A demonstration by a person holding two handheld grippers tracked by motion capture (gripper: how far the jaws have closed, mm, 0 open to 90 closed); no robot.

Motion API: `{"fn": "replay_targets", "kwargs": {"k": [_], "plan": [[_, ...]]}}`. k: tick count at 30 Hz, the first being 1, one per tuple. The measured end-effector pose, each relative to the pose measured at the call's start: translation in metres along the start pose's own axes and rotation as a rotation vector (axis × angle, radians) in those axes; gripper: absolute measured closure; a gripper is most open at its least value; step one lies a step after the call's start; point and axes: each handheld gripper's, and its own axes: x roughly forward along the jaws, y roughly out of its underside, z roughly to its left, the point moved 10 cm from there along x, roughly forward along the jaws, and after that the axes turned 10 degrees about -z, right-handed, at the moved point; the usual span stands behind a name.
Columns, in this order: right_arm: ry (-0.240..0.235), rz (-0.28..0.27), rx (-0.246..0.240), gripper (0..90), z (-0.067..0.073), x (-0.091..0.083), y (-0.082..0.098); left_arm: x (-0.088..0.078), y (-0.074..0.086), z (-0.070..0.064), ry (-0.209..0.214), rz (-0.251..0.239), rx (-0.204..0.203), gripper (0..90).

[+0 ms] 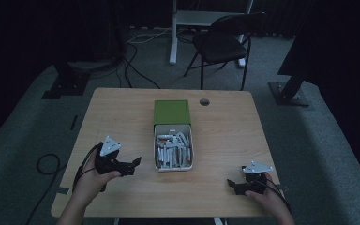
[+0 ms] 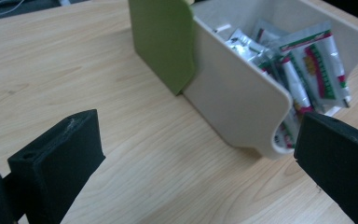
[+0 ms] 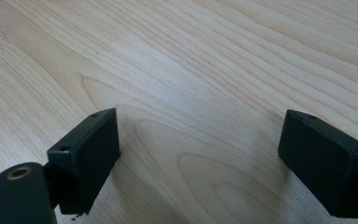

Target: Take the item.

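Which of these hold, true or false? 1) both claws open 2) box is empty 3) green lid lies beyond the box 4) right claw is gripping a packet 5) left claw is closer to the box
1) Both claws are open: true. The left claw and the right claw each have their jaws spread with nothing between them.
2) The box is empty: false. It holds packets.
3) The green lid lies at the far end of the box: true.
4) The right claw is gripping a packet: false. It holds nothing, above the bare table.
5) The left claw is closer to the box than the right: true, per the high view.
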Motion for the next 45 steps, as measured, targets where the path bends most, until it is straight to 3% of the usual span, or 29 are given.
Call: {"fn": "replay_targets", "kwargs": {"k": [15,29,31,33,36,39,45], "plan": [[0.000,0.000,0.000,12.2,0.000,0.000,0.000,0.009,-0.027,-0.034,0.066,-0.056,0.030,1.6],[-0.001,0.000,0.000,12.2,0.000,0.000,0.000,0.029,-0.032,-0.074,0.161,-0.083,0.049,4.2],[-0.001,0.000,0.000,12.2,0.000,0.000,0.000,0.032,-0.032,-0.077,0.161,-0.087,0.047,4.2],[-0.001,0.000,0.001,12.2,0.000,0.000,0.000,0.034,-0.036,-0.078,0.135,-0.118,0.057,5.6],[-0.001,0.000,0.001,12.2,0.000,0.000,0.000,0.036,-0.039,-0.084,0.156,-0.140,0.038,7.5],[-0.001,0.000,0.001,12.2,0.000,0.000,0.000,0.039,-0.038,-0.092,0.172,-0.131,0.038,14.4],[-0.001,0.000,0.001,12.2,0.000,0.000,0.000,0.051,-0.028,-0.107,0.197,-0.094,0.075,15.2]]}}
